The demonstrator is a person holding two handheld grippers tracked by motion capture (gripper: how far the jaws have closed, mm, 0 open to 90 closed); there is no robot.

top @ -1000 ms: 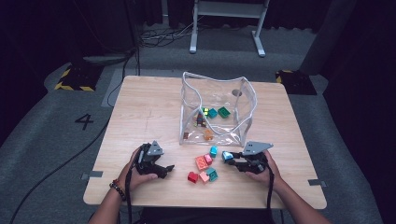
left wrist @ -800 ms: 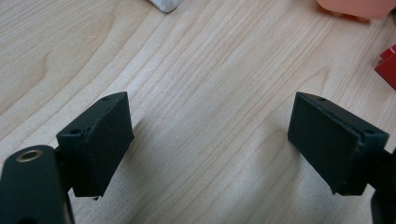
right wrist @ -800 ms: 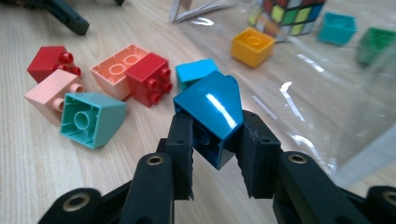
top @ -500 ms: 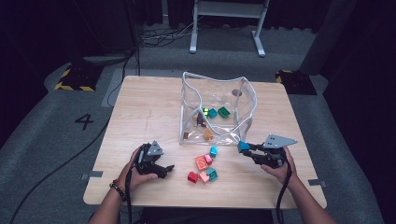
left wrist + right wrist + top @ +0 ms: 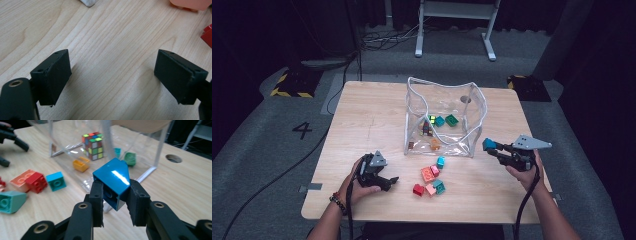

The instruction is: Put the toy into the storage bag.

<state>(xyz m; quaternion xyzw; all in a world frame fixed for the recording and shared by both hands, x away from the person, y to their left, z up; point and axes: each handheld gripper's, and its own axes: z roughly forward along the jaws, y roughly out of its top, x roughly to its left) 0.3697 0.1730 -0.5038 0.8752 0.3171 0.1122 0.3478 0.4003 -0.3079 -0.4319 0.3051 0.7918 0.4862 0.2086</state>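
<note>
1. The right gripper [image 5: 488, 147] is clenched on a glossy blue slope-shaped plastic brick [image 5: 113, 181]; in the right gripper view both black pads press its sides, and the brick sits tilted with its slanted face up.
2. A second ago this gripper was low beside the loose bricks near the front of the table. It has since lifted and swung out to the person's right, carrying the blue brick with it.
3. In the high view the blue brick [image 5: 487, 144] is now held in the air just beside the right front corner of the clear soft plastic bag with white edging [image 5: 472, 102], outside its wall.
4. The left gripper [image 5: 389, 181] is released, its jaws standing wide apart over bare light wooden table [image 5: 112, 37] with nothing between them. It rests in the same place as before, near the front left of the table.
5. The loose pile is unchanged apart from the taken piece: a red brick [image 5: 418, 189], a salmon-pink brick [image 5: 427, 173], a teal brick [image 5: 439, 186] and a small turquoise brick [image 5: 441, 161] lie between the two grippers.
6. Inside the bag the multicoloured puzzle cube [image 5: 92, 145], an orange brick [image 5: 81, 164] and a green brick [image 5: 130, 158] lie where they did earlier.
</note>
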